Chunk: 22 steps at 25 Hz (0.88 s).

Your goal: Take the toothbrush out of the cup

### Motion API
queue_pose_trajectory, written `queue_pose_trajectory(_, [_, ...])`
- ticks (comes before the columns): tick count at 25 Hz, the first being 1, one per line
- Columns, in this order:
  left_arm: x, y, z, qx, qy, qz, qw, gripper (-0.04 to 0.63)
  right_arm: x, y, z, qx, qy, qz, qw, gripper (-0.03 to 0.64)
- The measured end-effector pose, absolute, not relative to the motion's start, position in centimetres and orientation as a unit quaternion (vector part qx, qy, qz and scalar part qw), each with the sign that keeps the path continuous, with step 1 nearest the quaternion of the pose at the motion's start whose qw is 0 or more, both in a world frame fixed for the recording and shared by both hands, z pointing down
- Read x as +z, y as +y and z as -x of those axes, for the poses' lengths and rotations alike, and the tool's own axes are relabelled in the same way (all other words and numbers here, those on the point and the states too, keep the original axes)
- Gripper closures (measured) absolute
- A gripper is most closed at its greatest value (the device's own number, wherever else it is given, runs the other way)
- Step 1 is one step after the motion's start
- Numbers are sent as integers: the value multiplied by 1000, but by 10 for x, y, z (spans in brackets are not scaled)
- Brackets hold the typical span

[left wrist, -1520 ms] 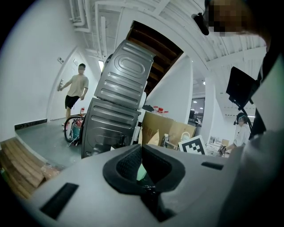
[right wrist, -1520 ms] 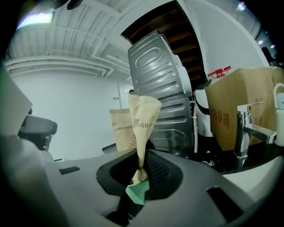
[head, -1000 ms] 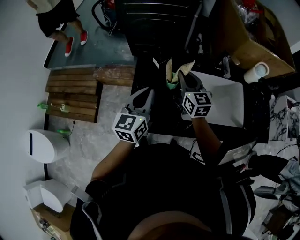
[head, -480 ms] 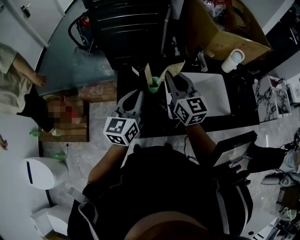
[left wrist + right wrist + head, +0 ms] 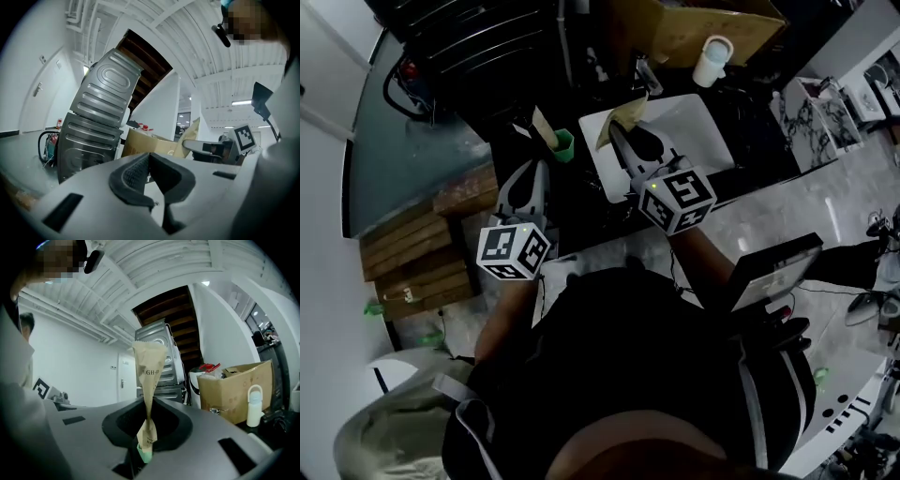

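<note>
A small green cup [image 5: 565, 143] stands on the dark counter with one paper-wrapped toothbrush [image 5: 544, 125] still leaning in it. My right gripper [image 5: 624, 133] is shut on a second paper-wrapped toothbrush [image 5: 617, 116], held clear of the cup, to its right, over the white basin [image 5: 701, 131]. In the right gripper view the tan wrapper [image 5: 149, 371] rises upright from between the pads of the right gripper [image 5: 147, 430], a green end showing below. My left gripper [image 5: 531, 171] sits just left of and nearer than the cup; the left gripper [image 5: 151, 161] is shut on nothing.
A cardboard box [image 5: 694, 23] and a white bottle [image 5: 711, 60] stand behind the basin; both show in the right gripper view, box [image 5: 236, 385] and bottle [image 5: 254, 406]. A ribbed metal machine [image 5: 98, 126] fills the far left. A dark laptop-like device [image 5: 773, 277] lies at my right.
My right gripper has risen and moved right with the wrapped toothbrush, from beside the cup to over the basin. The left gripper lifted a little. The head view swung.
</note>
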<state>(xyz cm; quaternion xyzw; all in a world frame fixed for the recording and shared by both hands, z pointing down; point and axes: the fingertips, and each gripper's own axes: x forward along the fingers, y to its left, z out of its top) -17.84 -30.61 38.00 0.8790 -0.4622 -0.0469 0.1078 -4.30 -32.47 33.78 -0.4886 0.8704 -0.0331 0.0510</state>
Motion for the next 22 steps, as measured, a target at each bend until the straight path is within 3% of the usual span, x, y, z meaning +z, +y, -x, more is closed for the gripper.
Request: queue_pose_trajectory(22, [384, -309, 173, -43, -484, -868, 105, 588, 363, -308, 24, -49, 865, 498, 43, 571])
